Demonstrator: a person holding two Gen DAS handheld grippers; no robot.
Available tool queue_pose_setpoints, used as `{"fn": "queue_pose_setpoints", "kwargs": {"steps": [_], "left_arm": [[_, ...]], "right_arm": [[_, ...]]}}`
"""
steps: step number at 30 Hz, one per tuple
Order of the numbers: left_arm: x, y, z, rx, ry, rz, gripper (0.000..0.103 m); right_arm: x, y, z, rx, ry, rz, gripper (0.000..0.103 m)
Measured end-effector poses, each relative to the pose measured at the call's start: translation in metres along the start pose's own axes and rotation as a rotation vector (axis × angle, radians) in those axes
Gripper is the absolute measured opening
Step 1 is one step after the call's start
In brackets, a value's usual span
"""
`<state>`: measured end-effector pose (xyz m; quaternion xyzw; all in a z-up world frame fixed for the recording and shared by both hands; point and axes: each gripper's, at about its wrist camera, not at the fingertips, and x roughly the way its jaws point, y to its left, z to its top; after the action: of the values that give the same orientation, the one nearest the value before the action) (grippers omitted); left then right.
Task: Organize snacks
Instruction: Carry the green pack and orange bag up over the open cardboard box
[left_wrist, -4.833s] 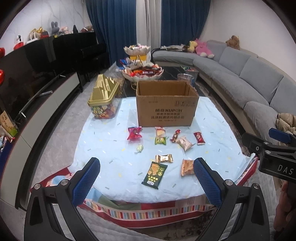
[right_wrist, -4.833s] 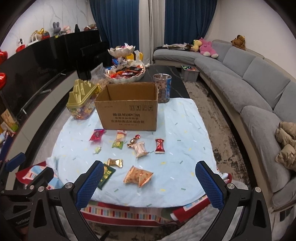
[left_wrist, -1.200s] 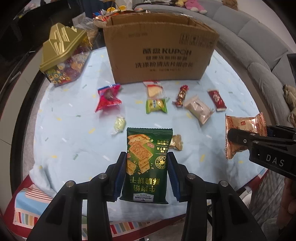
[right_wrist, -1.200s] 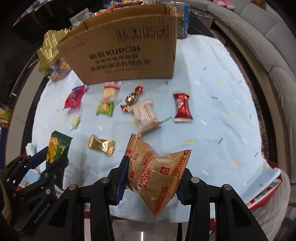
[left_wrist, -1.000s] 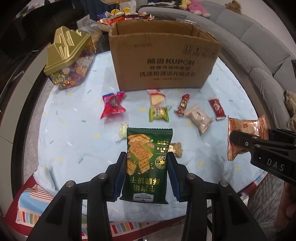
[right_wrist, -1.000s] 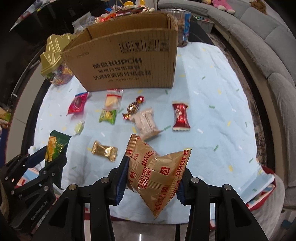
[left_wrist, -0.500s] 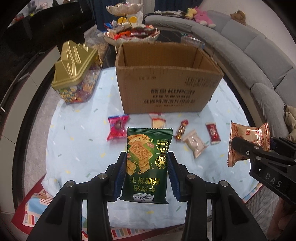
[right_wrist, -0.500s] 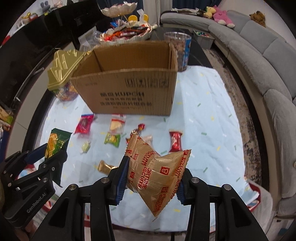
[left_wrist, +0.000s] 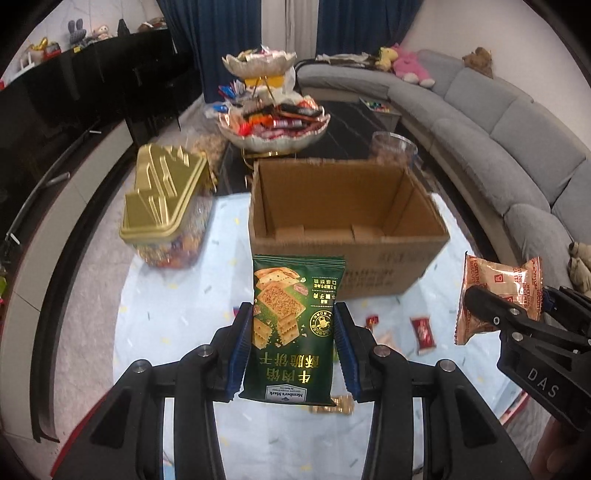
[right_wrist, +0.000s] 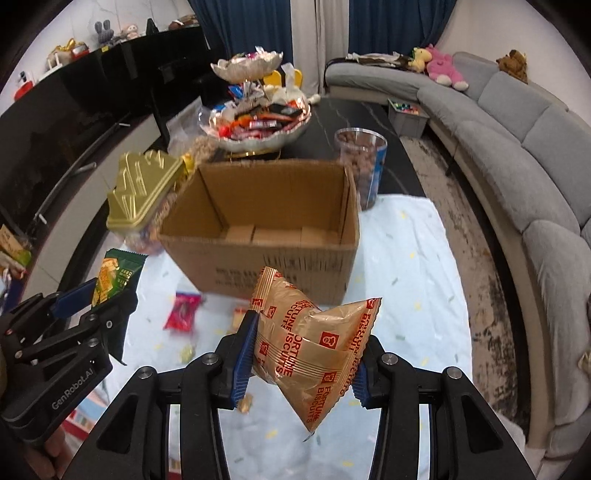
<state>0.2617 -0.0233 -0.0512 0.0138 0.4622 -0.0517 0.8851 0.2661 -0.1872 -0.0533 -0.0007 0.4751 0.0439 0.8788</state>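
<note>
My left gripper (left_wrist: 293, 328) is shut on a green cracker packet (left_wrist: 295, 314) and holds it up in the air in front of the open cardboard box (left_wrist: 343, 206). My right gripper (right_wrist: 303, 350) is shut on a gold fortune-biscuit bag (right_wrist: 314, 343), also lifted in front of the box (right_wrist: 266, 229). The box looks empty inside. In the left wrist view the gold bag (left_wrist: 498, 295) shows at the right; in the right wrist view the green packet (right_wrist: 114, 277) shows at the left. Several small wrapped snacks (left_wrist: 423, 330) lie on the light blue cloth (right_wrist: 406, 258) below.
A gold-lidded candy container (left_wrist: 162, 199) stands left of the box. A tiered bowl of sweets (left_wrist: 271, 122) and a clear jar (right_wrist: 360, 162) stand behind it. A grey sofa (left_wrist: 498, 122) curves along the right. A dark cabinet (left_wrist: 74, 92) runs along the left.
Both grippers have risen and moved toward the box with their packets. The box's open top and inside now show, and the snacks on the cloth lie lower in view.
</note>
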Motion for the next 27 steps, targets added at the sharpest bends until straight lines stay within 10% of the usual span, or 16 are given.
{"fn": "queue_pose_setpoints", "kwargs": {"steps": [27], "left_arm": [[0.043,0.003,0.109,-0.021,-0.078,0.012,0.042]], "right_arm": [[0.032,0.002,0.108,-0.038,-0.128,-0.038,0.045]]}}
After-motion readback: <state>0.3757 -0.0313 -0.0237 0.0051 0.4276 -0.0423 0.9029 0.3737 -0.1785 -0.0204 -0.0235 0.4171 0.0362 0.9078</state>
